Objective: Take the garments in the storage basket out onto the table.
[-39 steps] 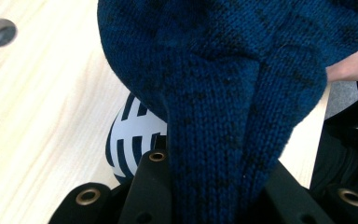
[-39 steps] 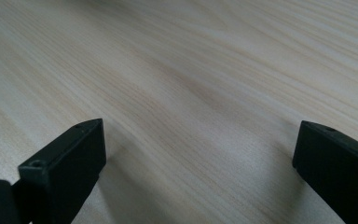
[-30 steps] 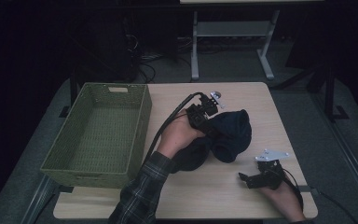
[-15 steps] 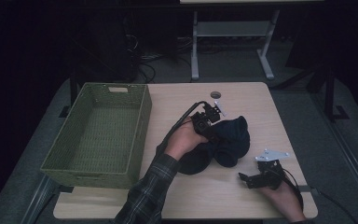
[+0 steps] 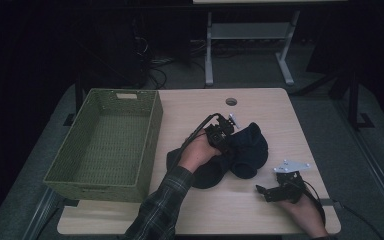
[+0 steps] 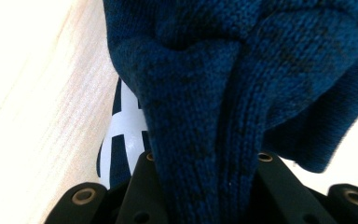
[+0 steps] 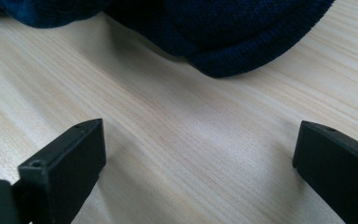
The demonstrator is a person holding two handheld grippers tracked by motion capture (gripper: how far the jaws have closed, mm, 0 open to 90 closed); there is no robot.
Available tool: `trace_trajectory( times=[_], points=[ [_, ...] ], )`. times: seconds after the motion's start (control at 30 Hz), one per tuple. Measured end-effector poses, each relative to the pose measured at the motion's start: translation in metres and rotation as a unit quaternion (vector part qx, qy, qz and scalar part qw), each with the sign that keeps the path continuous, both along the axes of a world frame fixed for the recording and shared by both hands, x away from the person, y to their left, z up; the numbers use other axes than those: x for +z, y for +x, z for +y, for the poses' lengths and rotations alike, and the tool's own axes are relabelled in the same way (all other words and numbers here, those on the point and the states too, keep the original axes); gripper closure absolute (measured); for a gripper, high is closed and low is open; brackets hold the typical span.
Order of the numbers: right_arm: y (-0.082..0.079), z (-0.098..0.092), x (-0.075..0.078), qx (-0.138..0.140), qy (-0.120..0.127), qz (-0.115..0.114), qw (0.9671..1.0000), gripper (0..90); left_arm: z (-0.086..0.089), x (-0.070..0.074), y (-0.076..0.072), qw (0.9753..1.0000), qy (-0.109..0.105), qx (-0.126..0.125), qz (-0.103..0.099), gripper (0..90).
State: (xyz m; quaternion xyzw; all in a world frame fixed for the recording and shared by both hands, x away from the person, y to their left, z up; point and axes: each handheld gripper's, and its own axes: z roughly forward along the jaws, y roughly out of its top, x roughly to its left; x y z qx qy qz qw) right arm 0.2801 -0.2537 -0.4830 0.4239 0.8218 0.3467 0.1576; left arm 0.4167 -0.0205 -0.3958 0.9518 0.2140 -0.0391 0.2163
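Note:
A dark blue knitted garment (image 5: pixel 250 150) lies bunched on the middle of the wooden table (image 5: pixel 275 107). My left gripper (image 5: pixel 222 135) sits at its left upper edge. In the left gripper view this gripper (image 6: pixel 205 158) is shut on a thick fold of the knit (image 6: pixel 205 84), and a white printed mark (image 6: pixel 126 135) shows on the cloth beside it. My right gripper (image 5: pixel 267 192) rests low near the front right of the table, a little in front of the garment. Its jaws stand wide apart over bare wood (image 7: pixel 200 154), with the garment's rounded edge (image 7: pixel 242 37) just beyond them.
A green woven basket (image 5: pixel 152 135) with nothing in it stands along the table's left side, close to the left forearm. A small round hole (image 5: pixel 231 101) is in the table top at the back. A grey table frame (image 5: pixel 250 35) stands on the dark floor behind.
My left gripper has drawn back toward the near edge with the knit in it, and the garment has shifted and bunched with it. The right gripper has stayed put.

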Motion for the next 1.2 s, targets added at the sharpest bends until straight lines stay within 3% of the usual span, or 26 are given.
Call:
trace_trajectory(
  times=[0.27, 0.4, 0.5, 0.57, 0.8, 1.03, 1.2],
  points=[
    [0.000, 0.000, 0.000, 0.000, 0.001, 0.001, 1.0000, 2.2, -0.002, -0.012, 0.001, 0.9999, 0.003, -0.001, 0.010, 76.6],
    [0.000, 0.000, 0.000, 0.000, 0.001, 0.002, 1.0000, 2.2, -0.001, -0.011, 0.000, 0.9999, 0.009, 0.005, 0.001, 63.6],
    [0.000, 0.000, 0.000, 0.000, 0.001, 0.002, 1.0000, 2.2, 0.002, -0.006, -0.001, 0.9998, 0.009, 0.011, -0.015, 51.8],
    [0.000, 0.000, 0.000, 0.001, 0.000, 0.000, 1.0000, 2.2, 0.005, 0.000, -0.002, 0.9995, -0.001, 0.019, -0.027, 45.8],
    [0.000, 0.000, 0.000, 0.000, 0.000, 0.002, 1.0000, 2.2, 0.022, 0.027, -0.006, 0.9967, -0.034, 0.037, -0.064, 35.0],
    [0.000, 0.000, 0.000, 0.000, 0.000, 0.001, 1.0000, 2.2, 0.040, 0.056, -0.012, 0.9945, -0.048, 0.044, -0.082, 35.9],
    [0.000, 0.000, 0.000, 0.000, 0.000, 0.001, 1.0000, 2.2, 0.053, 0.064, -0.017, 0.9948, -0.050, 0.042, -0.078, 51.0]
  ],
)
